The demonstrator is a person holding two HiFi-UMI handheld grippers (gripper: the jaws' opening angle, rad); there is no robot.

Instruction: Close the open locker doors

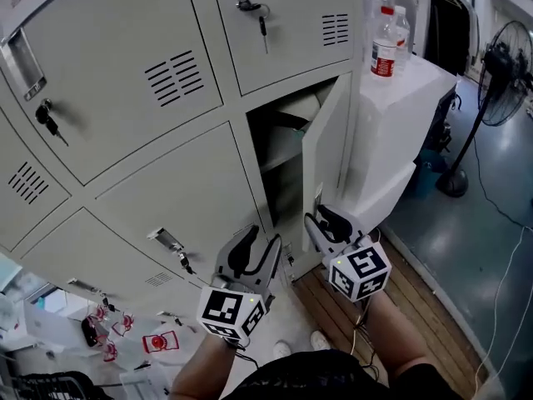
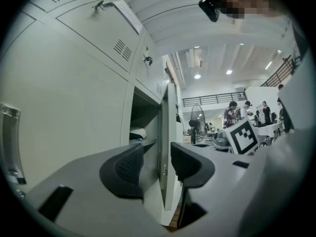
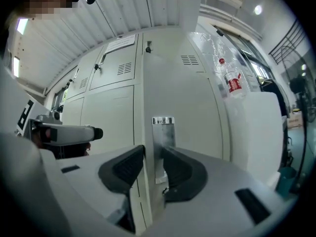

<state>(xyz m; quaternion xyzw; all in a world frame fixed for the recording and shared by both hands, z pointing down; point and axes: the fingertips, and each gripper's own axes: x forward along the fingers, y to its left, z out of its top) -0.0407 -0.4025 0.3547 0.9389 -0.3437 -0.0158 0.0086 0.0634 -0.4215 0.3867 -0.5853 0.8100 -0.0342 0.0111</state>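
One locker door (image 1: pixel 326 144) stands ajar in the right column, with a dark compartment (image 1: pixel 279 152) showing behind it. My right gripper (image 1: pixel 321 223) is at the door's lower free edge. In the right gripper view the door's edge and its metal handle plate (image 3: pixel 163 132) stand between the jaws of my right gripper (image 3: pixel 153 164), which straddle them loosely without pressing. My left gripper (image 1: pixel 254 252) hangs just left of the opening in front of a closed door. Its jaws are open and hold nothing (image 2: pixel 157 164); the ajar door (image 2: pixel 169 147) shows edge-on beyond them.
Closed lockers with keys (image 1: pixel 46 119) in their locks fill the left. A white cabinet (image 1: pixel 400 115) with a water bottle (image 1: pixel 385 48) on top stands right of the open door. A floor fan (image 1: pixel 500 73) stands at far right. Small red items (image 1: pixel 158 342) lie on the floor.
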